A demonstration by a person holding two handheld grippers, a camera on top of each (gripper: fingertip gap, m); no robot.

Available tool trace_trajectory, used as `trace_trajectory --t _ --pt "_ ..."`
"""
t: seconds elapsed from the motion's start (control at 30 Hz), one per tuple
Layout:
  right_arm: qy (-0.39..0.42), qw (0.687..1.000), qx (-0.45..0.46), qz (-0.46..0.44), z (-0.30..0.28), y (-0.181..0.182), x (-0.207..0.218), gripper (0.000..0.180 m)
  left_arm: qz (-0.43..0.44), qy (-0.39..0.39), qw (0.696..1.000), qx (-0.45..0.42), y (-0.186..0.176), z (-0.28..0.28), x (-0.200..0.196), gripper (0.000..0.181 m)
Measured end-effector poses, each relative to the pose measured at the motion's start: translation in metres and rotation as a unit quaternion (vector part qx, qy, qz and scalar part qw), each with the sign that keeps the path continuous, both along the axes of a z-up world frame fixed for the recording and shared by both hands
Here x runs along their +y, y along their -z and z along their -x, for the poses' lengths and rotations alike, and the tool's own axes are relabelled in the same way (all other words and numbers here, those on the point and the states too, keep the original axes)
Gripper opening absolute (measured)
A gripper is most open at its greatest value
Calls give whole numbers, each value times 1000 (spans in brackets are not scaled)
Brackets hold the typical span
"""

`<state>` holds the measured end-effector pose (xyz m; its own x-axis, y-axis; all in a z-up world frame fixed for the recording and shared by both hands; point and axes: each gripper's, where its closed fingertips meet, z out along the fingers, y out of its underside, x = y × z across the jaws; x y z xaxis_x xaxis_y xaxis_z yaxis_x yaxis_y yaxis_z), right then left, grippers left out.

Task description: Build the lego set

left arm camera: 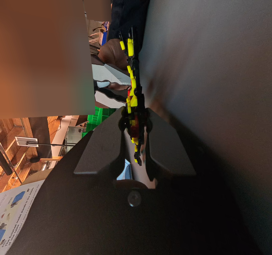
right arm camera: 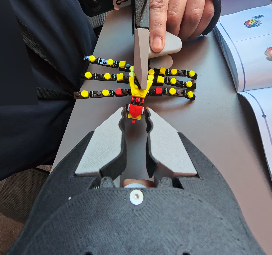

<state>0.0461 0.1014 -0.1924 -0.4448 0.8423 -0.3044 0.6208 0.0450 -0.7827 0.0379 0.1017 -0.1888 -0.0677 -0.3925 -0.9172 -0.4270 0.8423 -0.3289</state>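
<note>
Both hand-held grippers meet on the yellow, black and red brick spider model [right arm camera: 136, 88] near the grey table's [right arm camera: 191, 130] left edge. Left gripper [left arm camera: 134, 122] clamps the model's body from above; right gripper [right arm camera: 135, 112] pinches its red and yellow head. An open instruction booklet [right arm camera: 250, 53] lies far right.

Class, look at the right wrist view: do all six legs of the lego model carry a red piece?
No: on the lego model, only the two legs nearest the camera carry a red piece.

Lego model [right arm camera: 136, 85] on table [right arm camera: 191, 130]; instruction booklet [right arm camera: 250, 56] to its right
</note>
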Motion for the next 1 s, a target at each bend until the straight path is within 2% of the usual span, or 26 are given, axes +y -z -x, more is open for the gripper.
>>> trace_trajectory --t 0.1,0.2,0.3,0.5,0.7,0.8,1.0 --pt "-7 1000 6 18 2 -4 -4 21 5 9 1000 -8 -3 -2 -3 22" --pt "-10 1000 -9 -11 2 4 -6 21 -2 12 1000 12 4 -2 -4 22" --pt "-2 1000 5 16 3 -3 -3 21 5 3 1000 -4 -2 -1 0 22" --pt "6 999 32 10 2 -8 1 23 -33 -3 999 -8 -6 -1 3 21" --pt "60 987 99 112 6 -38 23 24 76 -43 992 -95 -33 2 24 22" --pt "79 981 124 129 7 -47 30 24 116 -50 985 -116 -39 3 28 22" --pt "101 979 104 142 8 -43 35 23 115 -63 986 -108 -35 5 34 22"
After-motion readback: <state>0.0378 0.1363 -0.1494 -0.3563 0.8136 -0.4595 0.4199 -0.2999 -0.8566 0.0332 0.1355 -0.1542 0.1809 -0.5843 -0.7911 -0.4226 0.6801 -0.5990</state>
